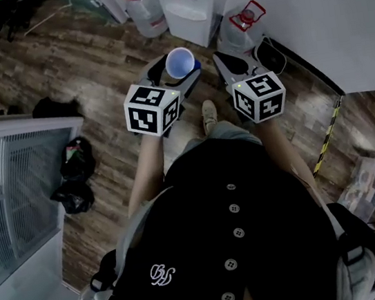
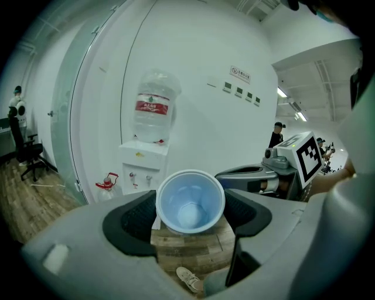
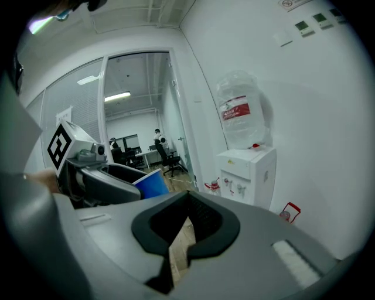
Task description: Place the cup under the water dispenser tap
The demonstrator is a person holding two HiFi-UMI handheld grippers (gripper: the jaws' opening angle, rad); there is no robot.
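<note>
Wooden floor point(image 1: 76, 57) fronts white dispenser point(image 1: 186, 2); left tool point(image 1: 176, 72) grips cup point(image 2: 190, 202), right tool point(image 1: 231, 66) clenched.

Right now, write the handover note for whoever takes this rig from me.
Left claw: shut on the blue plastic cup, which is roughly upright with its mouth up and looks empty.
Right claw: shut, nothing in it, held beside the left.
White water dispenser: ahead, some way off; the cup is not yet at its taps.
Done: cup picked up and in hand.
Left: walk up, set the cup under a tap, open the left claw, back off.
</note>
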